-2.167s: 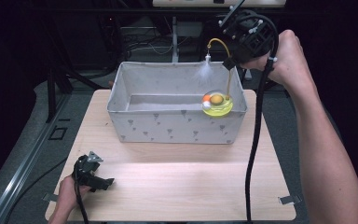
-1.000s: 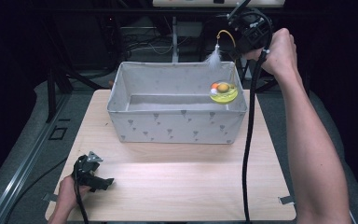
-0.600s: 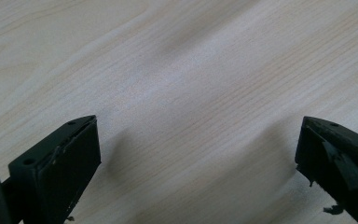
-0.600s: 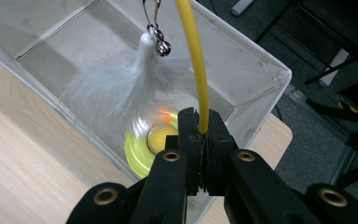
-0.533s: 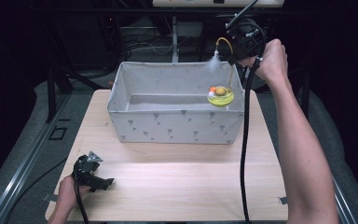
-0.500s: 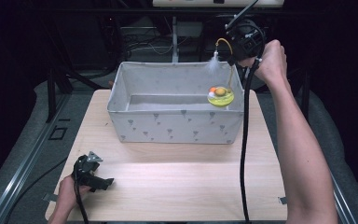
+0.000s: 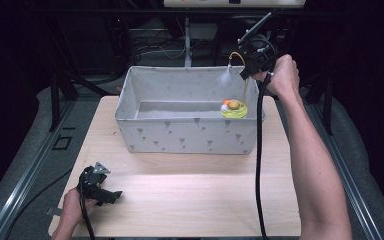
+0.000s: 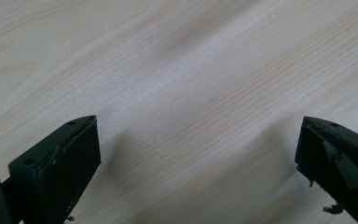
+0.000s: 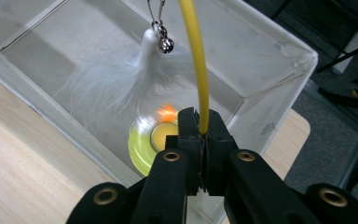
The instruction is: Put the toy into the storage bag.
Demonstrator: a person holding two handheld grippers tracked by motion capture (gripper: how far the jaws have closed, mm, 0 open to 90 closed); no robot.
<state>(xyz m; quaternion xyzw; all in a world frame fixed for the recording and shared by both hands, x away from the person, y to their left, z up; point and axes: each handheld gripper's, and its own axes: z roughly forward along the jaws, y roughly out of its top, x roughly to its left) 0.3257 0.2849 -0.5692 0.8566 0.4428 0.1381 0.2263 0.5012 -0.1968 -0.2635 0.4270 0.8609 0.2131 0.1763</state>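
Observation:
A cat toy hangs from my right gripper (image 7: pixel 247 74). It has a round yellow-green base (image 7: pixel 234 108) with an orange ball, a thin yellow wand (image 9: pixel 193 56), and a white feather (image 7: pixel 225 76) with a small bell (image 9: pixel 167 44). In the right gripper view my right gripper (image 9: pixel 200 135) is shut on the wand, with the base (image 9: pixel 142 140) below it. The base sits low inside the right end of the grey fabric box (image 7: pixel 190 137); whether it touches the bottom I cannot tell. My left gripper (image 7: pixel 105 195) rests near the table's front left corner, open, with bare wood between the jaws (image 8: pixel 196 154).
The box (image 9: pixel 270 84) stands across the far half of the light wooden table (image 7: pixel 195 195). A black cable (image 7: pixel 258 165) trails from the right gripper down over the table's right side. Dark floor and metal rails surround the table.
My right hand has sunk, lowering the toy so that its base now sits deeper in the box's right end. The left gripper has stayed where it was.

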